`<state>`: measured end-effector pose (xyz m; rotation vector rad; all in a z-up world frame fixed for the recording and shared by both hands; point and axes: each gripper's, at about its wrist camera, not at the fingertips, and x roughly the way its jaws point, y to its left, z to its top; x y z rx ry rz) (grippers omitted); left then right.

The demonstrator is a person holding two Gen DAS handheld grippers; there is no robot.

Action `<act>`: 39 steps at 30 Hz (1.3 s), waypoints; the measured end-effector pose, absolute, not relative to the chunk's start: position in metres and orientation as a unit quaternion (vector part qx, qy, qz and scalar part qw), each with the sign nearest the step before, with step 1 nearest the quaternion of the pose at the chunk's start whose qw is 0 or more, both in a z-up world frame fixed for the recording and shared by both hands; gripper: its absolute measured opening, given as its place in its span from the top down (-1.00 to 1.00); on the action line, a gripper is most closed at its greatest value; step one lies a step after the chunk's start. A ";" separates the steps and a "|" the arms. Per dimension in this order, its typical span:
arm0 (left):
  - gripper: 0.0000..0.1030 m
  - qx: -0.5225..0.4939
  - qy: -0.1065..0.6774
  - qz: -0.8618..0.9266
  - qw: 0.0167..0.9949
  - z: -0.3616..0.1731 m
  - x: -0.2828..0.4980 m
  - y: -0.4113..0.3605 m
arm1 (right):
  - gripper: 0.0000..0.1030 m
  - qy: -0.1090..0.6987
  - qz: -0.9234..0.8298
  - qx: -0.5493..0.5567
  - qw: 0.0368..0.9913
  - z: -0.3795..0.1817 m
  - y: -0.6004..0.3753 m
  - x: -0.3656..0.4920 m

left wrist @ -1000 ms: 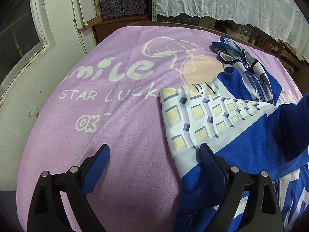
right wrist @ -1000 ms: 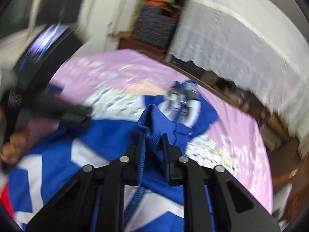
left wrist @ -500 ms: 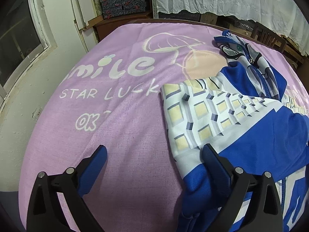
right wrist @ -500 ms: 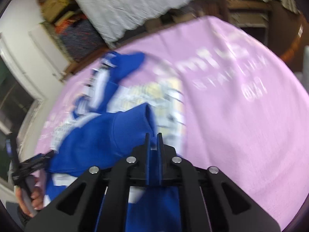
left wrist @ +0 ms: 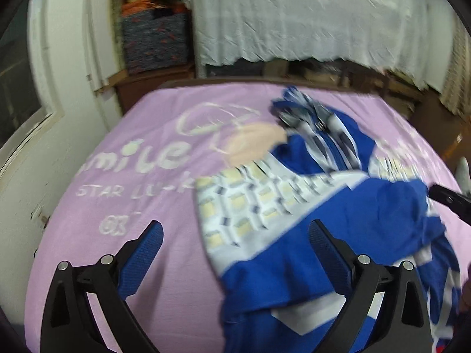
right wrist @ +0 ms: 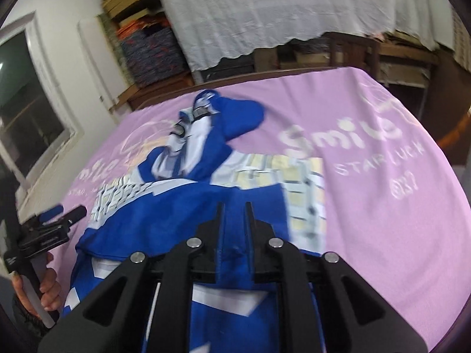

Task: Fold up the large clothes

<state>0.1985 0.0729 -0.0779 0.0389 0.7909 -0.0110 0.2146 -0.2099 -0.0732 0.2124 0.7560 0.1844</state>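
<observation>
Jacket (right wrist: 164,223) pinched in right gripper (right wrist: 234,209); only left view shows left gripper (left wrist: 235,232) wide open, empty.

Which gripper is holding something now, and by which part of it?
The right gripper pinches a blue fold of the jacket, likely a sleeve. The left gripper is wide open and holds nothing.

The left gripper (left wrist: 235,235), black-armed with blue ribbed pads, points obliquely downward with its jaws spread wide and nothing pressed between them. A bare hand (right wrist: 48,286) grips its white handle. The right gripper (right wrist: 234,214), also black with blue pads, angles downward, jaws nearly together, pinching a fold of blue fabric.
</observation>
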 end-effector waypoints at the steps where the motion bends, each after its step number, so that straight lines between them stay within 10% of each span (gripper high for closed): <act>1: -0.93 0.028 0.398 -0.008 0.917 -0.083 0.202 0.068 | 0.74 0.372 0.090 0.100 0.919 -0.077 -0.207 0.218; 22: -0.93 0.051 0.443 -0.001 0.895 -0.083 0.247 0.066 | 0.12 0.397 0.095 0.111 0.906 -0.071 -0.213 0.247; 39: -0.93 -0.010 0.466 0.004 0.885 -0.111 0.260 0.082 | 0.03 0.432 0.114 0.135 0.884 -0.051 -0.175 0.407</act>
